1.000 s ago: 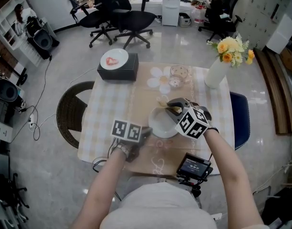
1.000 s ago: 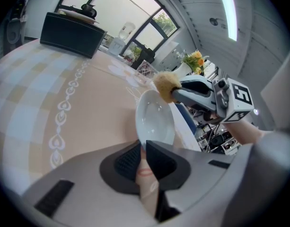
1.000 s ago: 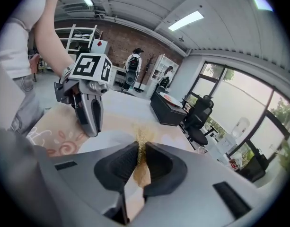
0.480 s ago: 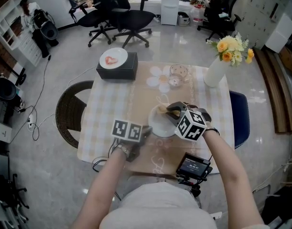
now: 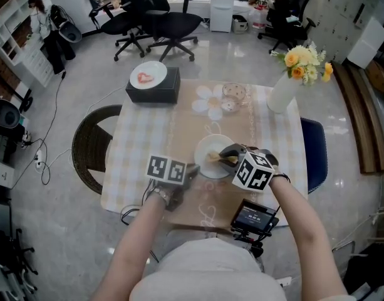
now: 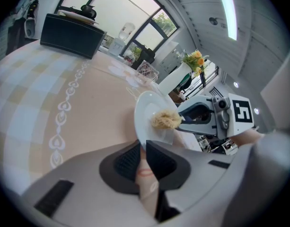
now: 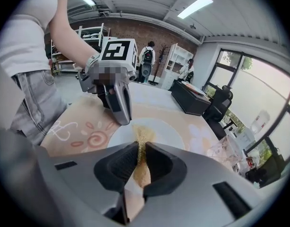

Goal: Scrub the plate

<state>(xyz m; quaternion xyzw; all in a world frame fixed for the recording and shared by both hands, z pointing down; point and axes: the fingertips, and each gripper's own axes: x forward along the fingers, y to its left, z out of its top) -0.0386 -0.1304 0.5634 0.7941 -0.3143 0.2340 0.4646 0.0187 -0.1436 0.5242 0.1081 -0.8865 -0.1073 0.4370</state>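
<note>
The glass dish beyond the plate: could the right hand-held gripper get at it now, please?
Probably not to grasp: the right hand-held gripper is shut on the scrub pad, on the plate. The way to the glass dish looks free.

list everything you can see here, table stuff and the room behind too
round white plate: one, white, on the beige runner, rim in the left gripper
tan fibrous scrub pad: one, tan, on the plate, in the right gripper
table with checked cloth: one, pale checks, centre
black box: one, black, far left corner
small white dish with a red mark: one, white, on the box
clear glass bowl: one, clear, far side
white vase of yellow flowers: one, far right corner
black office chairs: at least two, beyond the table
left gripper: one, grey, shut on plate rim
right gripper: one, grey, shut on pad
</note>
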